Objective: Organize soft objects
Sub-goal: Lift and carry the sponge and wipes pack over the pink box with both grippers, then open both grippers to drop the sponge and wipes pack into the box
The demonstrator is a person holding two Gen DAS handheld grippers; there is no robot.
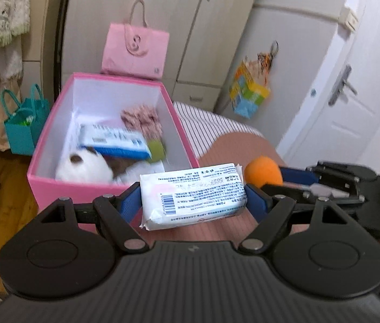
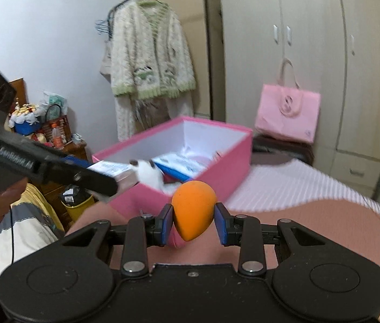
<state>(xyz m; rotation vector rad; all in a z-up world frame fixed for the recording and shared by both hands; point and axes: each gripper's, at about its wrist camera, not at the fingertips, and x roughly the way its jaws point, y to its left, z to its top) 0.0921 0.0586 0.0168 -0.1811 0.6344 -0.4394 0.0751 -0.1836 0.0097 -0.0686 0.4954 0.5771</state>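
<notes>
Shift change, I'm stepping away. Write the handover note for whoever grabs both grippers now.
Left gripper: shut on white tissue pack, held just short of the pink box.
Right gripper: shut on orange sponge, also short of the box.
Done: blue-white pack, white plush and patterned cloth already inside.
Left: drop both held items into the box.

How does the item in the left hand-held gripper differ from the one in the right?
The tissue pack in the left hand-held gripper is flat, rectangular, white and covered in print; the orange sponge in the right hand-held gripper is egg-shaped, plain and narrower. Both are gripped near the pink box.
</notes>
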